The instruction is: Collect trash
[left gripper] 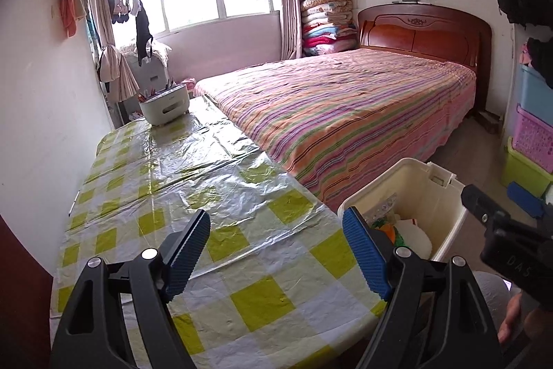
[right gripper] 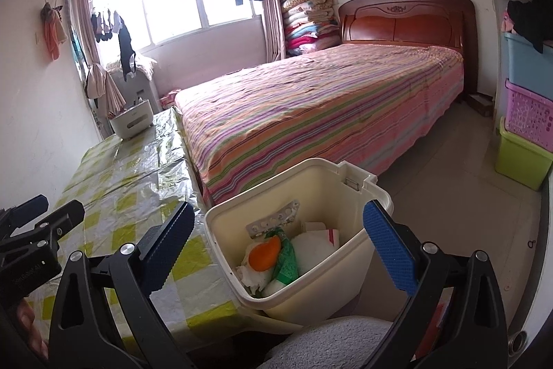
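A cream trash bin [right gripper: 345, 182] stands on the floor between the table and the bed. It holds an orange piece [right gripper: 264, 253], a green wrapper [right gripper: 287, 261], a blister pack [right gripper: 276, 218] and white paper [right gripper: 311, 248]. The bin also shows in the left wrist view [left gripper: 414, 192]. My right gripper [right gripper: 280, 248] is open and empty, above the bin. My left gripper [left gripper: 276, 251] is open and empty, above the table's near end. The table [left gripper: 207, 182] has a green-and-white checked cloth under clear plastic.
A white caddy [left gripper: 165, 106] stands at the table's far end. A bed [left gripper: 345, 99] with a striped cover lies to the right of the table. Stacked plastic crates [right gripper: 528, 113] stand at the far right. Clothes hang over the window.
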Demonstrator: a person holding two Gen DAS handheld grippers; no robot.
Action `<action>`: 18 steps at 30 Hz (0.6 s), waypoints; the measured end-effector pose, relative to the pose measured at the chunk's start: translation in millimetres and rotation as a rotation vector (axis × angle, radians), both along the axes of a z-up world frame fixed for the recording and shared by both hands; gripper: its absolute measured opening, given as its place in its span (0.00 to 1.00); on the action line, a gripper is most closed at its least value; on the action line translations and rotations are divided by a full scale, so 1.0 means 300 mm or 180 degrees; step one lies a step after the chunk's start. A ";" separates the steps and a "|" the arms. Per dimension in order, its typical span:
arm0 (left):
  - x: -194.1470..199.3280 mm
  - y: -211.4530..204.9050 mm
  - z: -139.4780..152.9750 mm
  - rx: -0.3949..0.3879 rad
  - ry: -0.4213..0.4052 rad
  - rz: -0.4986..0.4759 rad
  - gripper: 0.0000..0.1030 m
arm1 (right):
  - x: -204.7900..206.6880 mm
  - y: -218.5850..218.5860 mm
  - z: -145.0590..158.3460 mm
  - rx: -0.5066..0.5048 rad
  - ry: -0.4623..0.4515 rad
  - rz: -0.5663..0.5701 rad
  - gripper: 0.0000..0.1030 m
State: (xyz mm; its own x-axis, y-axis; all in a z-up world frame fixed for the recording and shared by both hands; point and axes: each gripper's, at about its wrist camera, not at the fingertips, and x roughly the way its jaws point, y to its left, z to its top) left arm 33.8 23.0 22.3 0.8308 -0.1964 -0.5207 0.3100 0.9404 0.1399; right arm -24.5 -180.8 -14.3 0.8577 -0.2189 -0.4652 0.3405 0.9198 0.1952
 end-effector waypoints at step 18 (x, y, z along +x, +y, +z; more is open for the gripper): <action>0.007 0.004 0.005 -0.0054 0.0063 -0.0059 0.78 | 0.027 -0.005 -0.040 0.0099 0.0113 0.0006 0.94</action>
State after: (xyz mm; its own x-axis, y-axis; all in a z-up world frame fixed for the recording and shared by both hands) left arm 36.0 24.2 23.7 0.8165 -0.2206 -0.5336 0.3300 0.9366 0.1178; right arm -16.4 -182.3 -26.4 0.8409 -0.2021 -0.5020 0.3460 0.9141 0.2115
